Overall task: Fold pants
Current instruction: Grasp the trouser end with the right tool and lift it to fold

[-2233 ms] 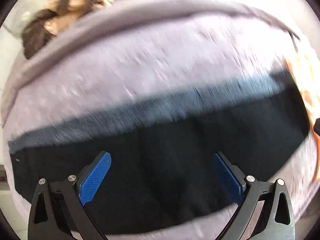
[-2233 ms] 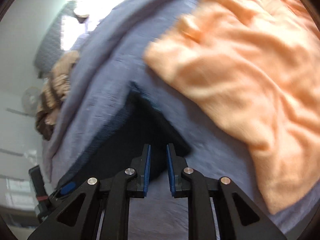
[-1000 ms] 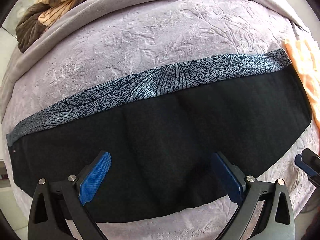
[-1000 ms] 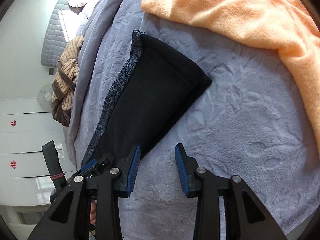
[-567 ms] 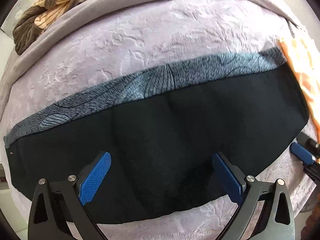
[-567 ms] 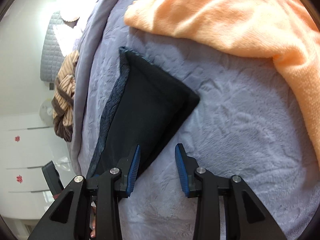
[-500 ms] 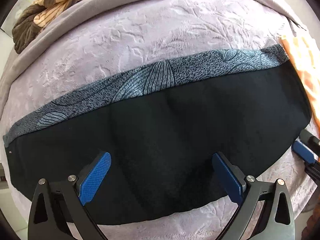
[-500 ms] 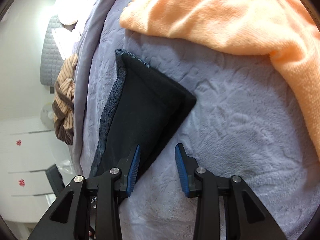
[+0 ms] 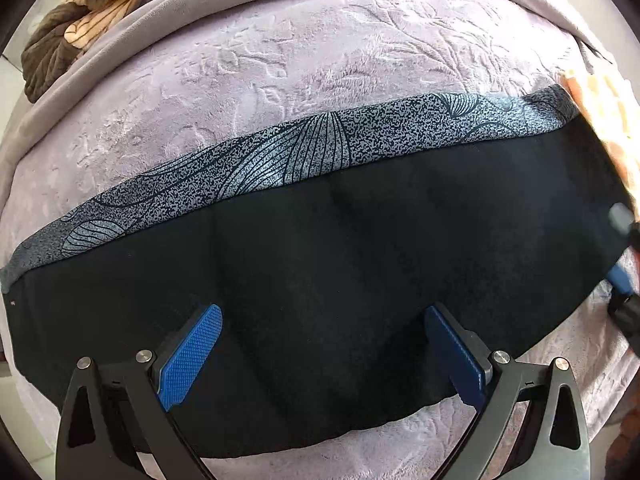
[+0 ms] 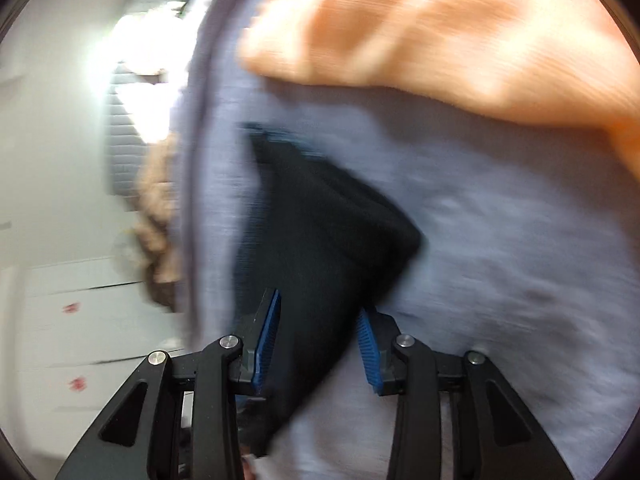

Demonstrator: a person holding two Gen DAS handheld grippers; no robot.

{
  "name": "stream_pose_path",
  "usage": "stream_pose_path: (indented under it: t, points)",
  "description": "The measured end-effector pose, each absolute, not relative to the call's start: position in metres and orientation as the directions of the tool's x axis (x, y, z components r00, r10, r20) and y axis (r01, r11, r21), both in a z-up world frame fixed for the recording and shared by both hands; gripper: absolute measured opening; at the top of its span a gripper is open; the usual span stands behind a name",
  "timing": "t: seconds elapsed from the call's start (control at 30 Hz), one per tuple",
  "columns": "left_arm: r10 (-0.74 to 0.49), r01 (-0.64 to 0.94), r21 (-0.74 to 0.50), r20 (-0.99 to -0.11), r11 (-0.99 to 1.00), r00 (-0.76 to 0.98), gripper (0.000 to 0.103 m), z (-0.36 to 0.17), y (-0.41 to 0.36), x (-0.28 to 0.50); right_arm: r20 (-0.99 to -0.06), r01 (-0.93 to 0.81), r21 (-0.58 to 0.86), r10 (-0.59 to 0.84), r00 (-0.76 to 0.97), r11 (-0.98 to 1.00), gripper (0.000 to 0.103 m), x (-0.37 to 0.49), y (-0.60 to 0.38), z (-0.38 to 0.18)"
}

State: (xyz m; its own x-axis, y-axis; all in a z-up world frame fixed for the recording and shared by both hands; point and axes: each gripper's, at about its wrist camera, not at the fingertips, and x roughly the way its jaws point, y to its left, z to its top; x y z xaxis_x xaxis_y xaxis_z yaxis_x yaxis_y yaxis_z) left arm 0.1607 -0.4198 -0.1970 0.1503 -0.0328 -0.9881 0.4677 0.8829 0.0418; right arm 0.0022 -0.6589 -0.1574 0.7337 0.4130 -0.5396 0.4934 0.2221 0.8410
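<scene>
The black pants [image 9: 320, 280] lie folded lengthwise in a long strip on the lilac blanket [image 9: 320, 60], a grey patterned layer showing along their far edge. My left gripper [image 9: 324, 356] points straight down over the strip's near half, open wide, nothing between its pads. In the left wrist view, my right gripper [image 9: 622, 276] is at the strip's right end. The blurred right wrist view has the right gripper [image 10: 318, 340] low over that end of the pants [image 10: 320, 232]. Its jaws are opening; black cloth lies between the pads, which do not press on it.
An orange towel [image 10: 440, 32] lies on the blanket just beyond the pants' right end, also at the right edge as the orange towel [image 9: 600, 120]. A brown and tan striped garment [image 9: 92, 20] sits at the bed's far left corner. White cabinets stand past the bed.
My left gripper has sunk a little toward the pants. My right gripper has shifted left and rolled, so the pants' end now lies between its fingers.
</scene>
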Motion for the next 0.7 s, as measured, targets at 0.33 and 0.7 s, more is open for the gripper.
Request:
stream_pose_path:
  t: [0.33, 0.7]
  points:
    - [-0.075, 0.456, 0.035, -0.972, 0.889, 0.222, 0.083, -0.162, -0.409, 0.16, -0.511, 0.465, 0.859, 0.435, 0.742, 0.215, 0.039, 0.016, -0.661, -0.175]
    - [-0.136, 0.486, -0.022, -0.97, 0.874, 0.202, 0.083, -0.197, -0.418, 0.151, -0.395, 0.291, 0.916, 0.502, 0.769, 0.275, 0.014, 0.039, -0.631, -0.122]
